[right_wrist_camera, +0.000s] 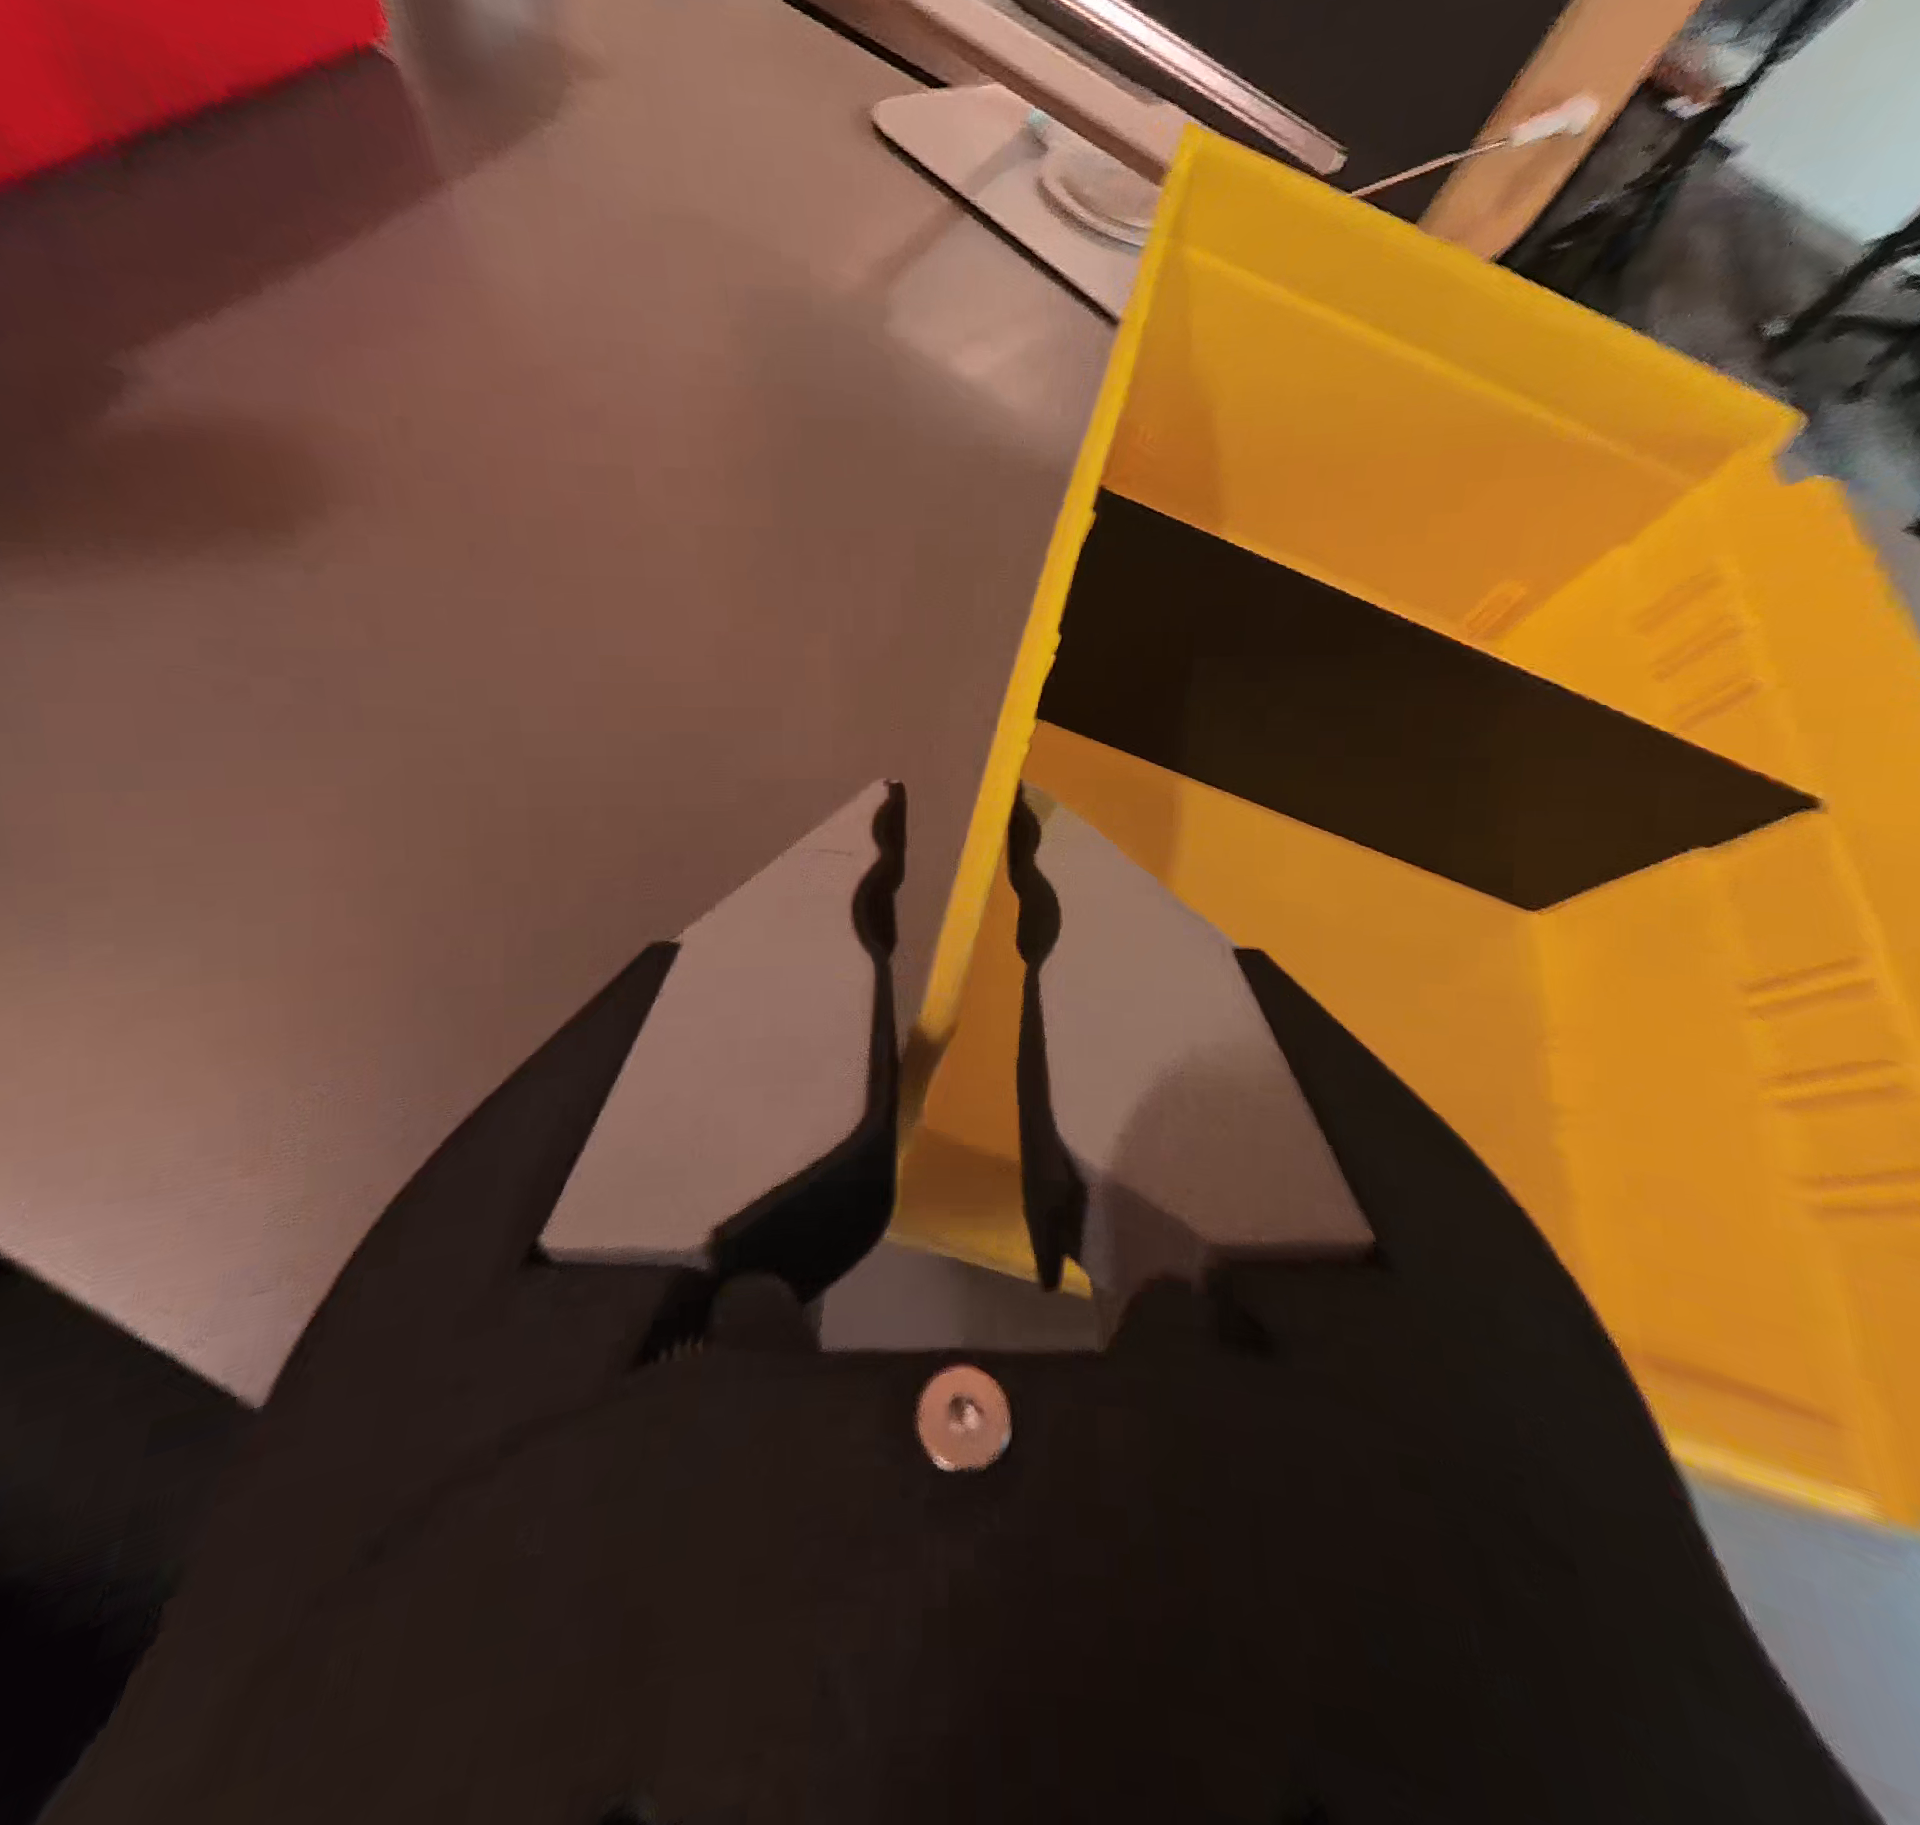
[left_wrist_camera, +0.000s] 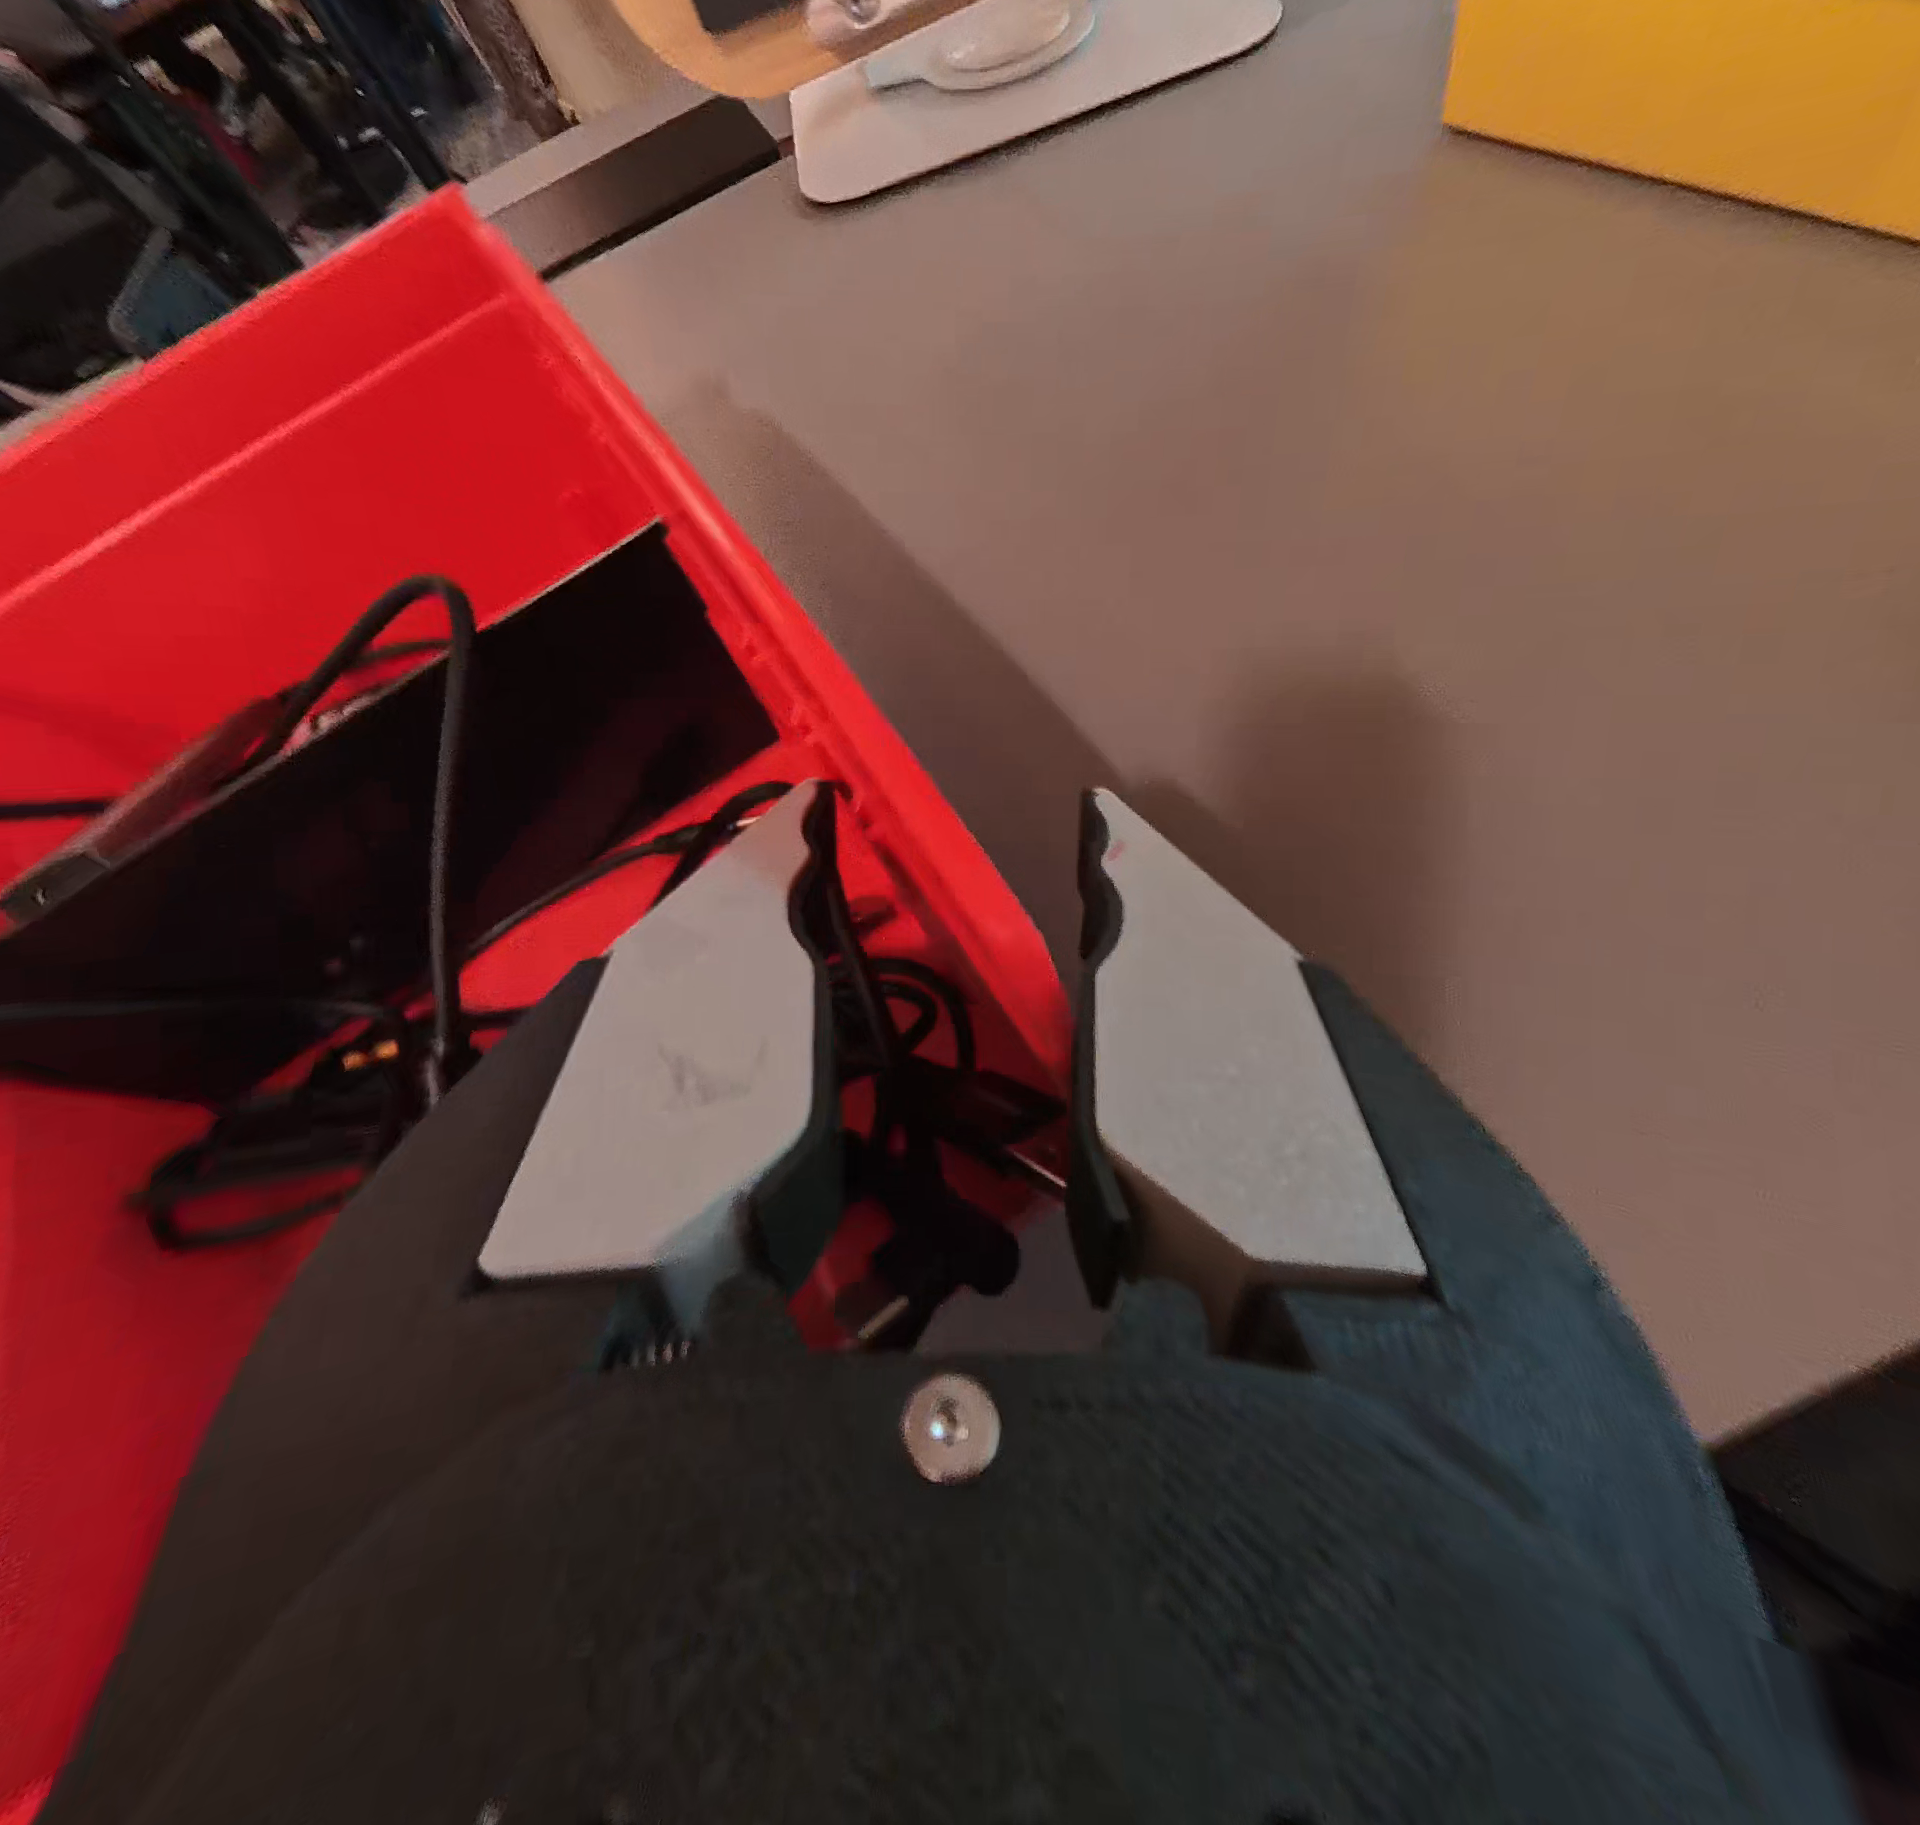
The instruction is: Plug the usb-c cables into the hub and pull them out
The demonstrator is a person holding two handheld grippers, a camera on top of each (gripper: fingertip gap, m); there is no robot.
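A red bin (left_wrist_camera: 312,445) at the left of the left wrist view holds a tangle of black cables (left_wrist_camera: 904,1027), a black divider panel (left_wrist_camera: 582,695) and a slim dark grey hub-like bar (left_wrist_camera: 145,819) leaning on that panel. My left gripper (left_wrist_camera: 956,809) is open above the bin's right wall, with cables below and between its fingers; it grips nothing. My right gripper (right_wrist_camera: 958,793) is slightly open and empty, straddling from above the left wall of a yellow bin (right_wrist_camera: 1403,445). That bin shows only a black divider (right_wrist_camera: 1351,695) inside.
The grey table (left_wrist_camera: 1299,549) lies between the two bins. A silver monitor stand base (left_wrist_camera: 1039,71) sits at the back, also in the right wrist view (right_wrist_camera: 987,165). The yellow bin (left_wrist_camera: 1683,61) shows far right in the left wrist view; the red bin (right_wrist_camera: 156,19) shows top left in the right wrist view. The grippers' ends are close to 30 cm from one another. It is some 40 cm from my right tips to the silver monitor stand base (left_wrist_camera: 1039,71). The right camera catches it too, in the right wrist view (right_wrist_camera: 1083,222).
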